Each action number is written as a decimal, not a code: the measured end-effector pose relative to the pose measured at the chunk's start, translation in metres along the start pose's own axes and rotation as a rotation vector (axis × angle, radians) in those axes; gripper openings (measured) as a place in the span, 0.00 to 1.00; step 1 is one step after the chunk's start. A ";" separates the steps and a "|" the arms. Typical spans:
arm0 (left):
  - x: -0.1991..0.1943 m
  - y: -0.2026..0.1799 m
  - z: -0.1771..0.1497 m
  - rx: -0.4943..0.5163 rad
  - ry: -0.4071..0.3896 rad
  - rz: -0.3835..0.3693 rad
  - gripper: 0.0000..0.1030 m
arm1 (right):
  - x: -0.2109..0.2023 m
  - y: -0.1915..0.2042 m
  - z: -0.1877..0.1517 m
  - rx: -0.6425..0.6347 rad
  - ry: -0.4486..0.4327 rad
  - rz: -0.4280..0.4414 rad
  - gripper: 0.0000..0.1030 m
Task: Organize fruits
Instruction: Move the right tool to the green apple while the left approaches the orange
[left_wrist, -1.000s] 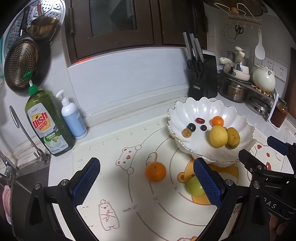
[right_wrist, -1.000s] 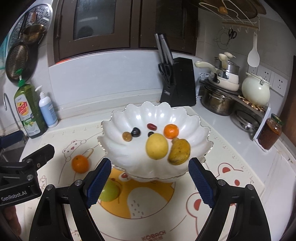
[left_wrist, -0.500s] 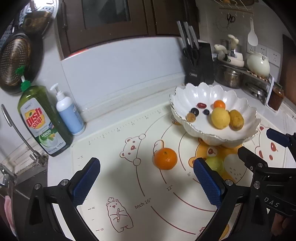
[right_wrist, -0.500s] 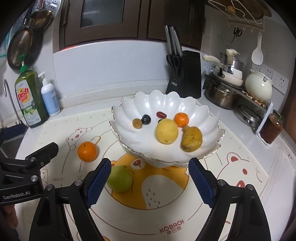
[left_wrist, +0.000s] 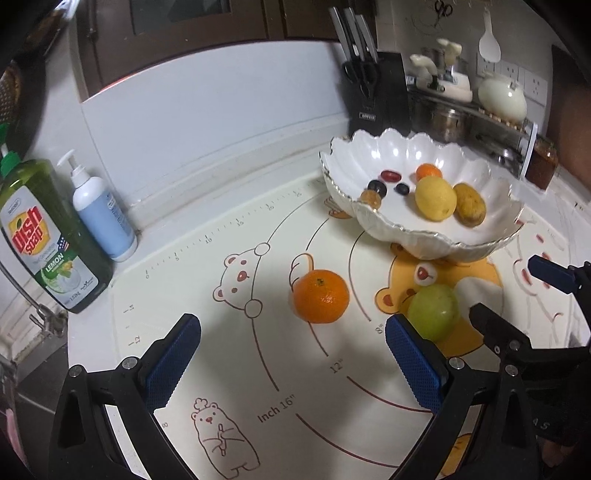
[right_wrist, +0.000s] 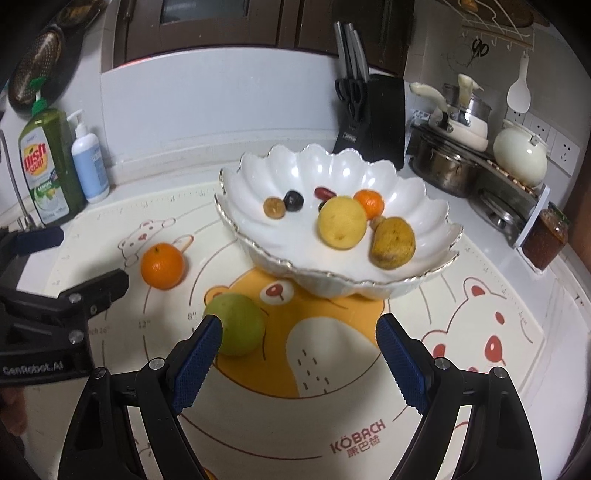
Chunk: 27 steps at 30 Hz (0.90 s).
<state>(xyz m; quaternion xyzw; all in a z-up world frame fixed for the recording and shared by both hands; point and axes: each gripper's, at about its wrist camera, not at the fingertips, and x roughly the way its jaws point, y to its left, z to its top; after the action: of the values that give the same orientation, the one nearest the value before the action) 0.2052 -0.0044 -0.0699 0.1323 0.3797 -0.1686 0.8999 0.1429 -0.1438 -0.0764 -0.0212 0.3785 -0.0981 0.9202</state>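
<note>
A white scalloped bowl (left_wrist: 436, 240) (right_wrist: 251, 177) stands on the baking mat (left_wrist: 221, 369) (right_wrist: 303, 424) and holds a yellow lemon (right_wrist: 342, 222), a small orange, a brownish fruit and several small dark fruits. An orange (left_wrist: 321, 296) (right_wrist: 162, 265) and a green fruit (left_wrist: 433, 312) (right_wrist: 236, 324) lie loose on the mat in front of the bowl. My left gripper (left_wrist: 291, 363) is open, with the orange a little beyond its fingers. My right gripper (right_wrist: 299, 360) is open too; the green fruit sits just past its left fingertip.
A green dish soap bottle (left_wrist: 40, 236) and a white pump bottle (left_wrist: 101, 214) stand at the back left by a sink tap. A black knife block (right_wrist: 369, 114), pots and a jar (right_wrist: 545, 240) line the back right. The mat's near part is bare.
Both grippers have sunk and come closer to the mat. The orange and green fruit now appear larger and nearer the fingertips. Nothing was grasped.
</note>
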 end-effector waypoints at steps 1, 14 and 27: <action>0.003 0.000 0.000 0.005 0.007 -0.001 0.98 | 0.002 0.001 -0.001 -0.002 0.004 0.000 0.83; 0.037 0.000 0.009 -0.024 0.068 -0.056 0.93 | 0.026 0.020 -0.010 -0.016 0.048 0.063 0.83; 0.075 -0.005 0.011 -0.028 0.149 -0.077 0.72 | 0.048 0.024 -0.006 -0.001 0.077 0.123 0.77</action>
<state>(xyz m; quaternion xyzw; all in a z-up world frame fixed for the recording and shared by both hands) 0.2591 -0.0279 -0.1175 0.1173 0.4529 -0.1875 0.8637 0.1762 -0.1300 -0.1169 0.0055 0.4142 -0.0422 0.9092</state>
